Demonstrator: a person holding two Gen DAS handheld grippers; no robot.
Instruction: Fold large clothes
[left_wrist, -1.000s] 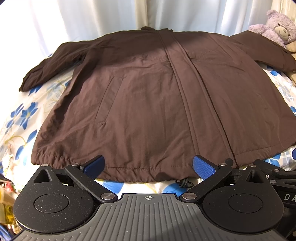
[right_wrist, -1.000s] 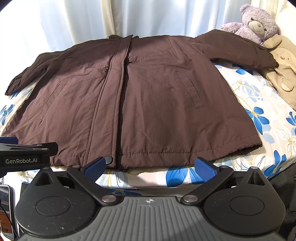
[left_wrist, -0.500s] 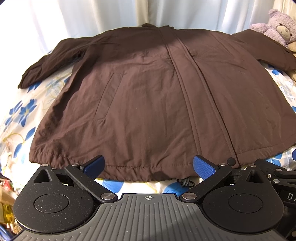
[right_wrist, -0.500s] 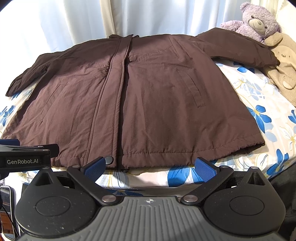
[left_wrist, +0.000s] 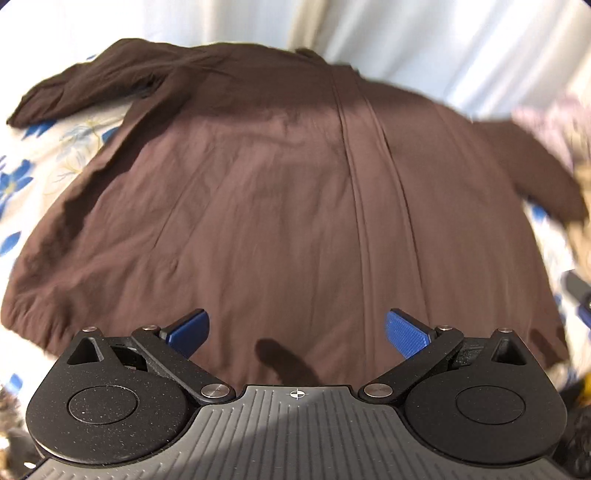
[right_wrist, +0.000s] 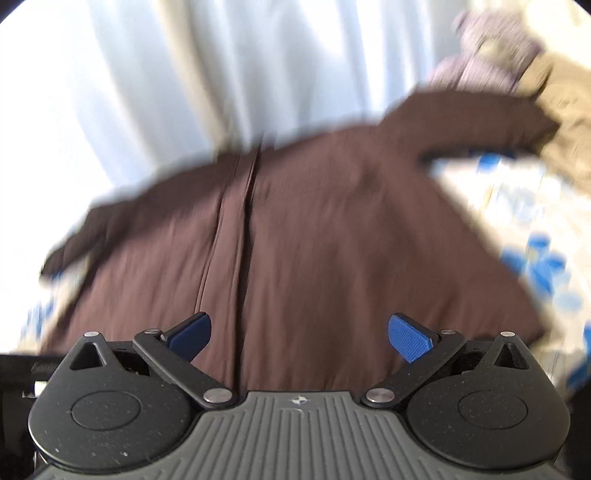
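Observation:
A large dark brown jacket (left_wrist: 280, 206) lies front up and spread flat on a floral bedsheet (left_wrist: 44, 155), sleeves out to both sides. It also fills the blurred right wrist view (right_wrist: 332, 236). My left gripper (left_wrist: 297, 332) is open and empty, hovering over the jacket's lower left panel beside the centre placket. My right gripper (right_wrist: 300, 334) is open and empty over the lower hem, just right of the placket. The jacket's left sleeve (left_wrist: 92, 88) reaches toward the bed's left edge; the right sleeve (right_wrist: 472, 114) reaches toward the toys.
A white curtain (left_wrist: 424, 48) hangs behind the bed. A purple teddy bear (right_wrist: 491, 55) and a tan plush toy (right_wrist: 561, 110) lie at the far right by the sleeve end. The other gripper's edge (left_wrist: 580, 295) shows at the right.
Both grippers have moved forward from the bed's front edge to over the jacket's lower part. The hem has dropped under them. Both views are motion-blurred, the right one strongly. Jaws stay open.

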